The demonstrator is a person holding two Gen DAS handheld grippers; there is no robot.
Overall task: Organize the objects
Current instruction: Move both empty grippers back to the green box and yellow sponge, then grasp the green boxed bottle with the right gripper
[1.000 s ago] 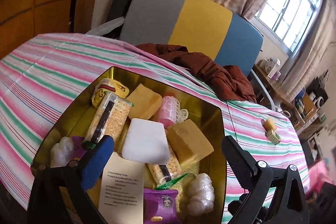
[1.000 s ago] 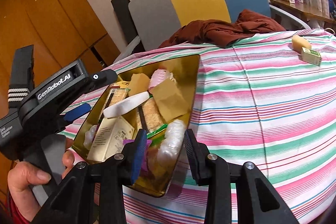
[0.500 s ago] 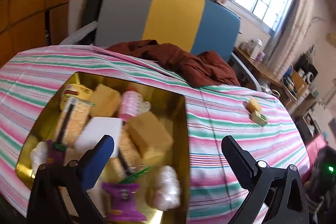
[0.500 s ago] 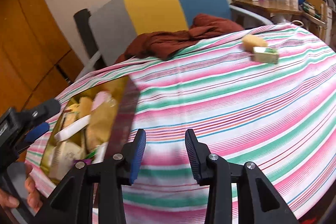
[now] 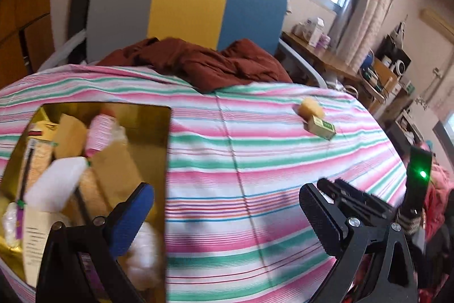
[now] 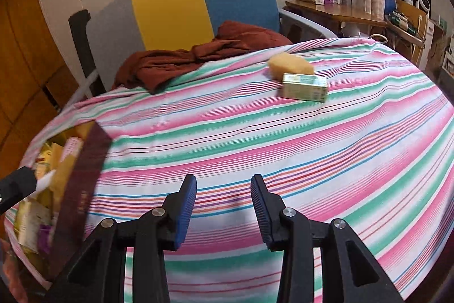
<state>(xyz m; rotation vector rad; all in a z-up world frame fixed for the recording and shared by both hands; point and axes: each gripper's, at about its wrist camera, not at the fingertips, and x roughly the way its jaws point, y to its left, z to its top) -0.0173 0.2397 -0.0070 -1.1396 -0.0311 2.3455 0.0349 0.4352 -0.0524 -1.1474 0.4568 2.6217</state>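
Both my views have swung off the gold rectangular tin (image 5: 167, 149) toward bare striped cloth (image 6: 283, 138) | left gripper (image 5: 227, 217) spread wide, empty | right gripper (image 6: 223, 206) parted narrowly, empty | tin at cloth's left edge, full | yellow sponge (image 6: 289, 63) touching small green carton (image 6: 305, 87), well apart from tin.

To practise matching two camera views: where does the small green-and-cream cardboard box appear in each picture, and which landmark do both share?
Left wrist view: the small green-and-cream cardboard box lies right of centre on the striped cloth, touching the yellow sponge.
Right wrist view: the box lies upper right of centre, just in front of the sponge.
Shared landmark: the grey, yellow and blue chair back.
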